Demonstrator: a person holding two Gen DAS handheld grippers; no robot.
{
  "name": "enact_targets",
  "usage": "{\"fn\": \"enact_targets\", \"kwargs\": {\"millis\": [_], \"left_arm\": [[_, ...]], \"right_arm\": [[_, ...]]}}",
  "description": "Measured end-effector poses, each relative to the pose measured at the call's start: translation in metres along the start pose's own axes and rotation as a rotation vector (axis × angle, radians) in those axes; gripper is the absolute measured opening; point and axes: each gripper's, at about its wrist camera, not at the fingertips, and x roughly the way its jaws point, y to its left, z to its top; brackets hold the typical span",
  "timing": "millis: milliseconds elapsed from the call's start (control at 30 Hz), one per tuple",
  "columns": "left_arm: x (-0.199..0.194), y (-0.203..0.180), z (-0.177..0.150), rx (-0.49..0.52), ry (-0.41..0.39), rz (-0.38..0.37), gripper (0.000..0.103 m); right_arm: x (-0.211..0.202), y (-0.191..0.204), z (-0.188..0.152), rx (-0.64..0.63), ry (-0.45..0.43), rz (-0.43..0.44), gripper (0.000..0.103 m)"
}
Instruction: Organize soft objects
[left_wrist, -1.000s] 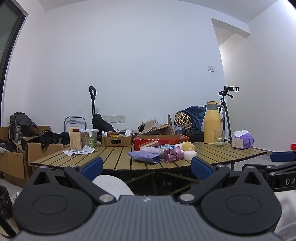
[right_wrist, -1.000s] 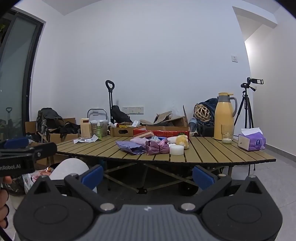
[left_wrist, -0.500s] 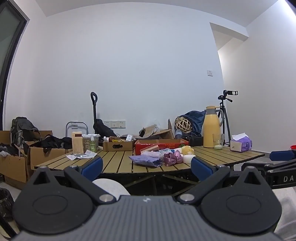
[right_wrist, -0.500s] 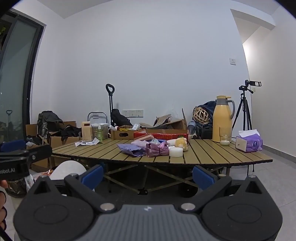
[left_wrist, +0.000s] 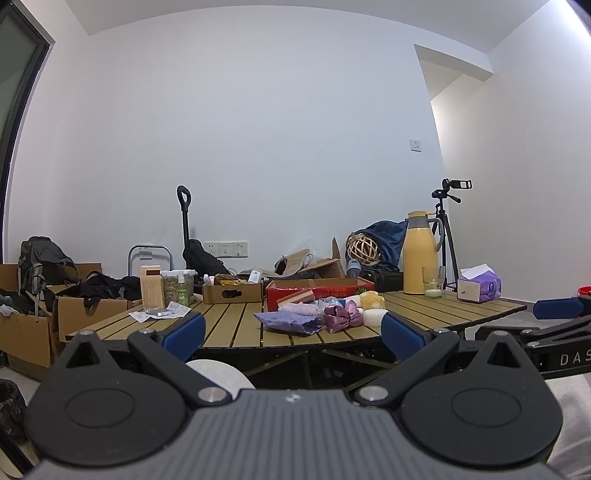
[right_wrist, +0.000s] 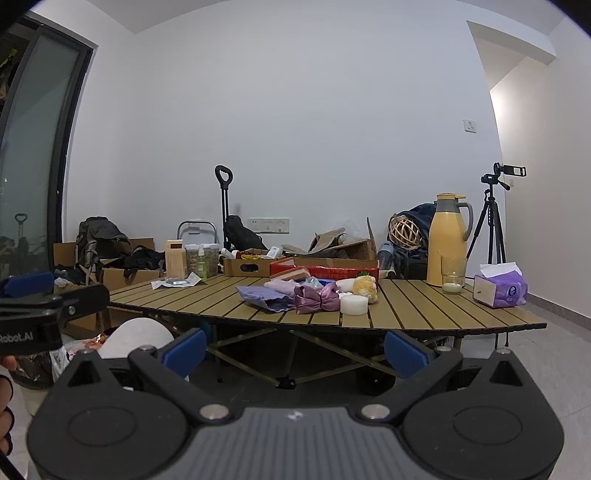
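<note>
Both cameras have been lowered, so the bench (left_wrist: 229, 325) is seen nearly edge-on. Each hand-held gripper, left (left_wrist: 291, 332) and right (right_wrist: 293, 349), is held wide and empty (nothing grasped yet). Soft objects (right_wrist: 317, 297) lie clustered mid-bench, well apart from both; an approach seems needed.

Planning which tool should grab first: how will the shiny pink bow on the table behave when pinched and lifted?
The bow looks like knotted satin, so probably light and floppy; its loops would likely sag. The glossy fabric may slip between fingers, so pinching the central knot seems safer.
</note>
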Motion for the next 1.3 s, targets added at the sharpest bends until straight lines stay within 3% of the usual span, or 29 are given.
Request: {"fn": "enact_targets", "kwargs": {"millis": [1300], "left_arm": [[-0.0009, -0.0057, -0.0023, 0.002, 0.005, -0.007, 0.103]], "right_arm": [[0.0066, -0.0011, -0.0052, 0.005, 0.024, -0.005, 0.103]]}}
